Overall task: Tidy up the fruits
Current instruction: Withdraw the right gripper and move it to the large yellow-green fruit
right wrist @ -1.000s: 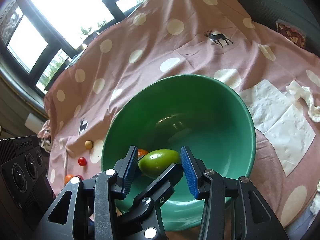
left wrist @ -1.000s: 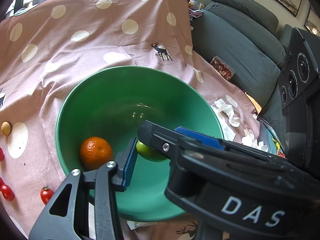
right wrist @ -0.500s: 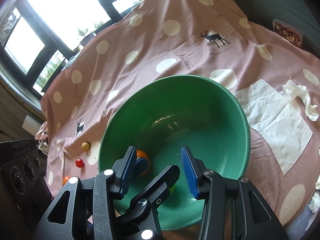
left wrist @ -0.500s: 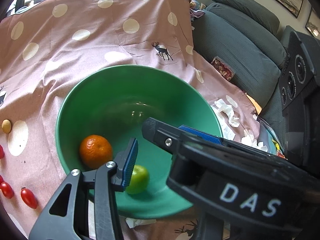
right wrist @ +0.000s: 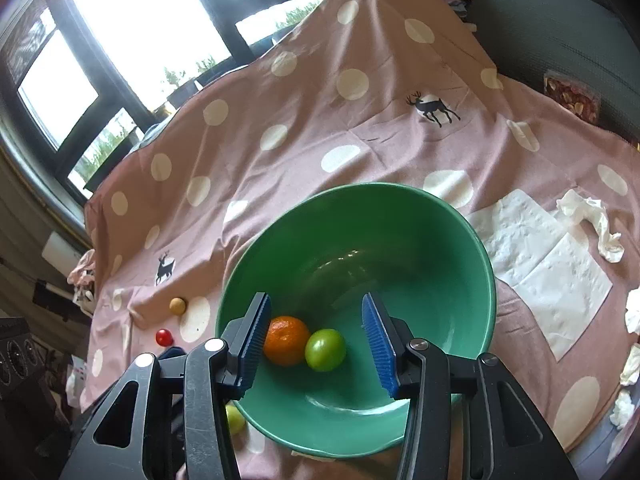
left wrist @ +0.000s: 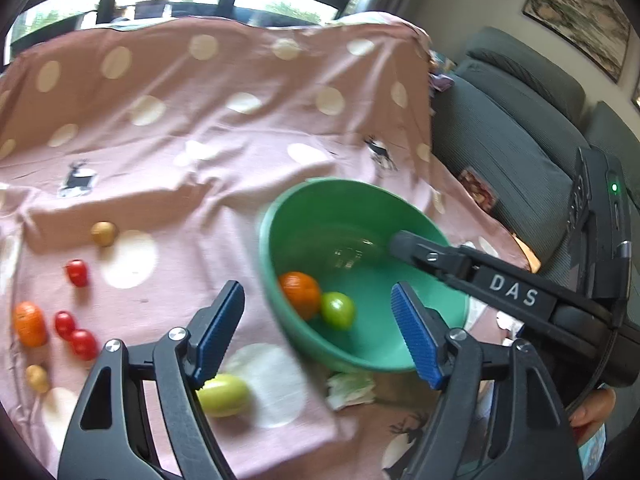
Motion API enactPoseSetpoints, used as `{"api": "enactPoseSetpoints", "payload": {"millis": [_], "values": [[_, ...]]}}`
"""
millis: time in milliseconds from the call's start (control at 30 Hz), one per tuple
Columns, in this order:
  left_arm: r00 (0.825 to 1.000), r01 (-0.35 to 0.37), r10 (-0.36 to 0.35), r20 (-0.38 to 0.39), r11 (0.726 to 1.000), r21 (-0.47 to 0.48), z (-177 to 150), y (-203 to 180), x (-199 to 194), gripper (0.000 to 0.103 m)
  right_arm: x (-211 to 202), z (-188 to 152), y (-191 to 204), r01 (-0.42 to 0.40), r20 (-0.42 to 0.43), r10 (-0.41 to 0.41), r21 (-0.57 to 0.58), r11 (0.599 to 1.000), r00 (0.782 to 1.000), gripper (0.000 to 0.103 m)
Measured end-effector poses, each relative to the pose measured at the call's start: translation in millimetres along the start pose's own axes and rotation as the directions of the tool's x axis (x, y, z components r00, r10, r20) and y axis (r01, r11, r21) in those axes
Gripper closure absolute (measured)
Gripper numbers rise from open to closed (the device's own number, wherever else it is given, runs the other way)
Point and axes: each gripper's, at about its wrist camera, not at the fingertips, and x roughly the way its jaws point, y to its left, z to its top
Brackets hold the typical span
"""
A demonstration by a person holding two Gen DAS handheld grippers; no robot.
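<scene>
The right gripper (right wrist: 316,344) hangs over the near side of the green bowl (right wrist: 460,216), its blue pads spread wide with nothing between them. Just beyond the pads, inside the bowl, an orange (right wrist: 286,340) and a green fruit (right wrist: 325,349) lie touching, the orange at 9 o'clock of the green one. In the left wrist view the left gripper (left wrist: 320,336) is also spread and empty, held above the pink dotted cloth (left wrist: 240,128). Close under its left pad a second green fruit (left wrist: 224,395) lies on the cloth, outside the bowl. The bowl (left wrist: 280,216) sits at about 2 o'clock from that fruit, with the orange (left wrist: 301,294) and green fruit (left wrist: 338,309) inside and a finger of the right gripper reaching over its far rim. Out at 9 o'clock on the cloth are three red tomatoes (left wrist: 82,344), a small orange fruit (left wrist: 29,323) and a tan ball (left wrist: 38,378). Farther off, at about 10 o'clock, lie another tomato (left wrist: 77,273) and a second tan ball (left wrist: 104,233). At 3 o'clock of the bowl in the right wrist view lie white paper napkins (right wrist: 552,264), and beyond them a grey sofa (right wrist: 560,20).
</scene>
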Motion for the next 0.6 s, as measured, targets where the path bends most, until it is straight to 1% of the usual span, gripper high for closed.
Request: {"api": "enactPoseSetpoints", "payload": {"millis": [67,167,233,333,367,467,567,600], "values": [[0.998,-0.044,0.045,0.033,0.999,-0.032,-3,13,-16,0.023,-2,0,4,0.008,0.013,-0.008,-0.008,1.0,1.0,0.052],[0.988,-0.119,0.128,0.087,0.988,-0.097,-9,36,-41,0.021,-5,-2,11,0.021,0.028,-0.02,-0.019,1.0,0.999,0.044],[0.976,-0.167,0.184,0.115,0.975,-0.143,-14,52,-56,0.02,-5,-2,17,0.012,0.028,-0.011,-0.032,0.999,1.0,0.043],[0.949,-0.241,0.278,0.146,0.943,-0.232,-25,82,-81,0.02,-5,-4,28,-0.01,0.023,0.011,-0.06,0.998,1.0,0.043],[0.943,-0.255,0.299,0.148,0.932,-0.26,-30,91,-87,0.019,-5,-5,32,-0.013,0.022,0.014,-0.071,0.997,1.0,0.043],[0.933,-0.275,0.332,0.141,0.908,-0.315,-40,113,-96,0.019,-6,-9,48,-0.022,0.014,0.024,-0.109,0.994,1.0,0.043],[0.917,-0.322,0.38,0.121,0.884,-0.34,-47,130,-99,0.019,-4,-15,65,-0.064,-0.021,0.061,-0.157,0.986,0.998,0.043],[0.909,-0.341,0.401,0.11,0.87,-0.355,-49,137,-102,0.019,-3,-17,70,-0.083,-0.036,0.078,-0.168,0.982,0.996,0.043]]}}
